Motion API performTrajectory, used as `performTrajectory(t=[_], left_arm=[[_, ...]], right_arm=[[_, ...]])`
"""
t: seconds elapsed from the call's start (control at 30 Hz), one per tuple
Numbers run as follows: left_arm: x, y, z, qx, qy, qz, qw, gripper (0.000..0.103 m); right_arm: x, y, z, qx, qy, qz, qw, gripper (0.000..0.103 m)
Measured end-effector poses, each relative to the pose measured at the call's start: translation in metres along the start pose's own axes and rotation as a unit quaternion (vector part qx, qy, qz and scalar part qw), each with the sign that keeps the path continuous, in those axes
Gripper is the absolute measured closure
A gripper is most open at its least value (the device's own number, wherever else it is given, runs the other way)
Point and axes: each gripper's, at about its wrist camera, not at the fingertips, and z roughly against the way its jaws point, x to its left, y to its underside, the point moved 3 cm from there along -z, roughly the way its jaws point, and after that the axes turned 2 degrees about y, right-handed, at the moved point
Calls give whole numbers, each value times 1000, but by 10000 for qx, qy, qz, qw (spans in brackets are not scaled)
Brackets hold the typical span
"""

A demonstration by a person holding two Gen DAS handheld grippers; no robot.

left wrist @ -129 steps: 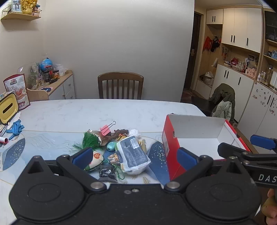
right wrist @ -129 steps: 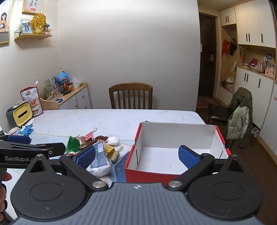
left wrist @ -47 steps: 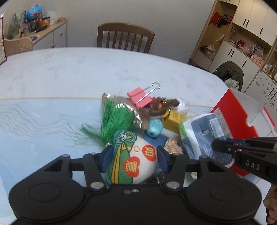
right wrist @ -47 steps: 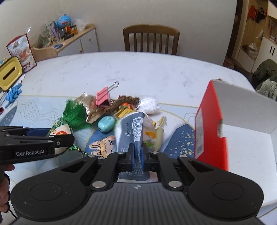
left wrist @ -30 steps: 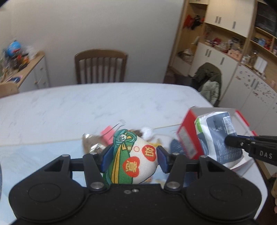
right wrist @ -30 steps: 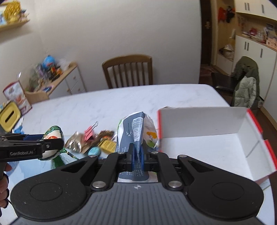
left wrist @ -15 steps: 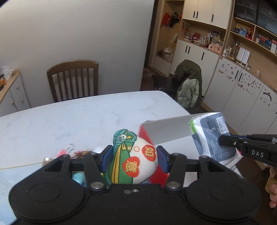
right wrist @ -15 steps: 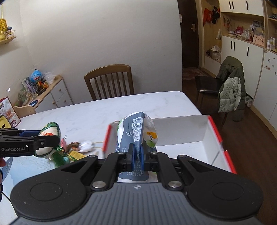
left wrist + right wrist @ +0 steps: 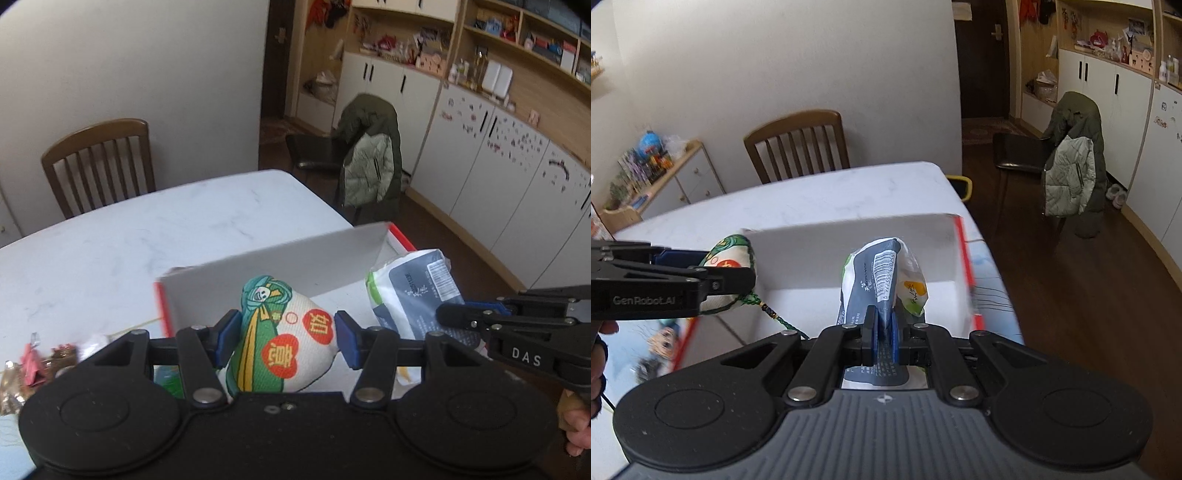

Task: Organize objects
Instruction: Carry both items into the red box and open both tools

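Left gripper (image 9: 282, 334) and right gripper (image 9: 882, 332) both clamped.

"DAS" on right gripper (image 9: 458, 316); "GenRobot.AI" on left gripper (image 9: 731, 275).

Both grippers are black with blue finger pads (image 9: 225, 332); silver screws; side lettering "DAS" and "GenRobot.AI".
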Motion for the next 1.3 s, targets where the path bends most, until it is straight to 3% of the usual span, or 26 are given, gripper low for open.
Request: performTrajectory(t=[0.27,0.63,1.3], left_arm=[[-29,-4,-51,366,-58,-182,9991,49],[-24,1,-104,933,-212,-75,9954,50],[-15,13,-144,1865,-395,-123,9816,47]], right_arm=[[-22,7,-27,318,-54,102,9994,97],[-3,20,-63,828,-55,796,9934,96],[8,22,-85,1036,-61,1209,9872,96]])
